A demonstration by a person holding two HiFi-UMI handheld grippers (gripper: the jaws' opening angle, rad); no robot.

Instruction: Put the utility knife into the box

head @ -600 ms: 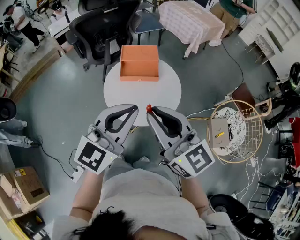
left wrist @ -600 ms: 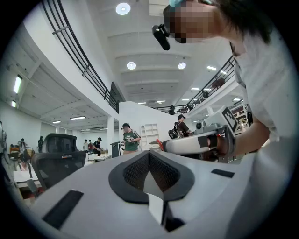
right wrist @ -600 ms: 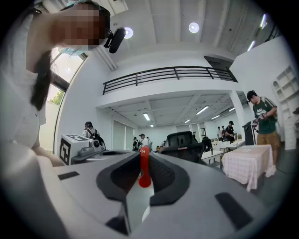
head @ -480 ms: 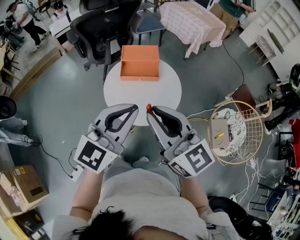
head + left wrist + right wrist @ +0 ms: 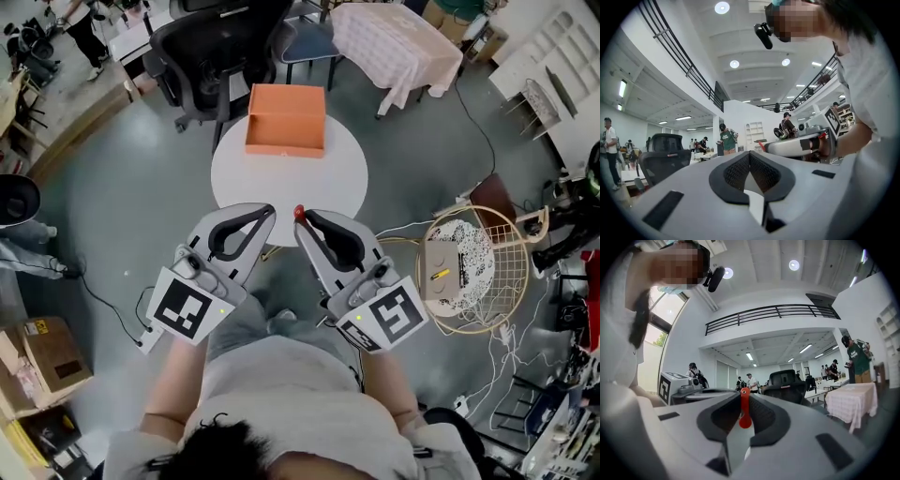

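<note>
Grey floor surrounds a round white counter, and an orange box sits at its far edge, just in front of a black office chair. I'm holding both grippers close to my body, side by side at the counter's near edge. On my left gripper, the fingers are pressed together with nothing between them. My right gripper has its fingers clamped on the red utility knife, whose red end pokes out past the fingertips. The knife is well apart from the box, with bare counter between them. A wire basket stands on the floor to my right.
</note>
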